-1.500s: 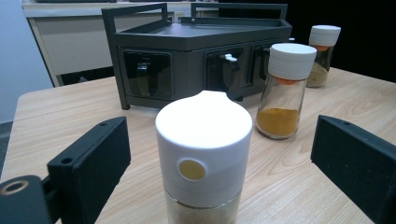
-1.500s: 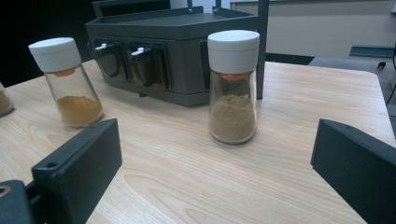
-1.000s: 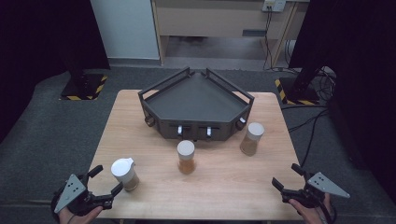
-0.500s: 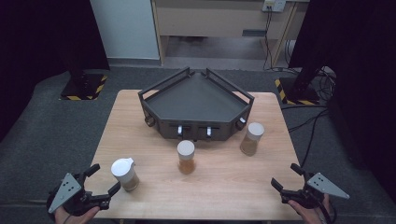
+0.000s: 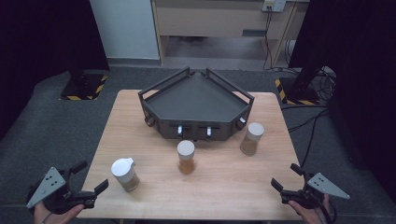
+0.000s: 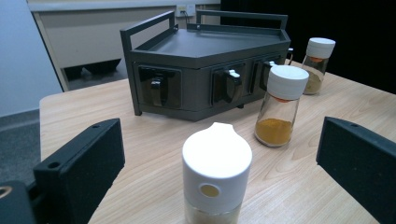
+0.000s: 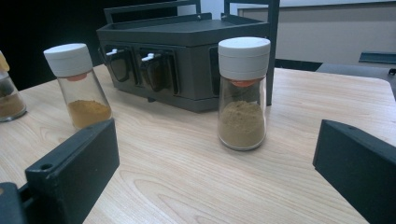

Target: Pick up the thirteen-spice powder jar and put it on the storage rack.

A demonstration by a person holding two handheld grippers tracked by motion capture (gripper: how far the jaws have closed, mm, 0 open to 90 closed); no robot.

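The spouted jar stands upright near the table's front left corner, its long axis vertical, white cap on top and pale powder in the glass below. In the left gripper view the cap's small pouring lip points away from the camera, toward the dark rack, and a round yellowish dot sits on the cap's near face. The left gripper is just left of this jar at the table's front edge, its jaws have just been opening and now stand wide apart with nothing in them; the jar sits ahead between the two black jaws, touched by neither. The middle jar, with orange-yellow powder, stands upright just in front of the rack's drawer knobs, and the right jar, holding tan powder, stands upright by the rack's right front corner. The right gripper is at the table's front right corner, jaws spread wide and empty, aimed at the right jar, well short of it.
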